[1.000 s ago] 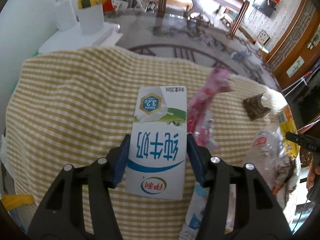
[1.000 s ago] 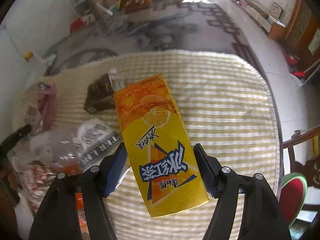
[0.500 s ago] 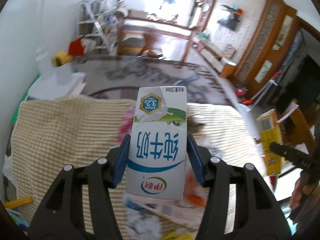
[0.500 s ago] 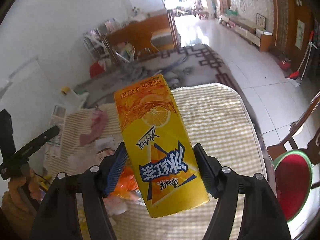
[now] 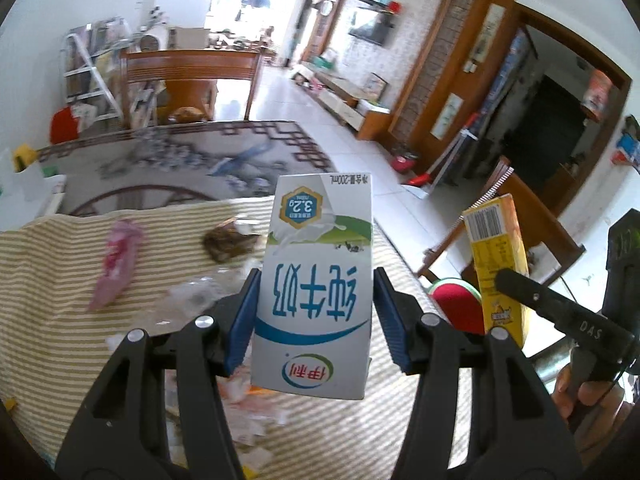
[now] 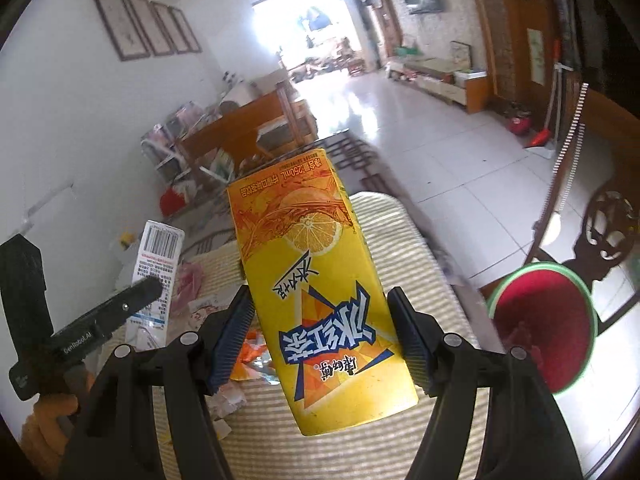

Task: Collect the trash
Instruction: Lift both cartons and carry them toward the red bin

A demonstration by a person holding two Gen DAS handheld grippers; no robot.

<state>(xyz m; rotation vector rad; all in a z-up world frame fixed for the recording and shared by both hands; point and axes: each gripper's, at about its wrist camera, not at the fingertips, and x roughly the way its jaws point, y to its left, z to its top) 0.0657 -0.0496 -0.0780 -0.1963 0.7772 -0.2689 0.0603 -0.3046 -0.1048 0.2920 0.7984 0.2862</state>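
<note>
My left gripper is shut on a white milk carton, lifted above the striped tablecloth. My right gripper is shut on a yellow iced-tea carton, also held off the table. Each carton shows in the other view: the yellow carton at the right of the left wrist view, the milk carton at the left of the right wrist view. On the cloth lie a pink wrapper, a brown crumpled wrapper, clear plastic and orange scraps.
A chair with a red, green-rimmed seat stands beside the table's right edge. A patterned carpet and a wooden bench lie beyond the table. Tiled floor stretches toward the bright doorway. A hand holds the right gripper.
Both grippers have risen with their cartons and tilted up, so the views now show the room beyond the table. The trash on the cloth has dropped lower in view.
</note>
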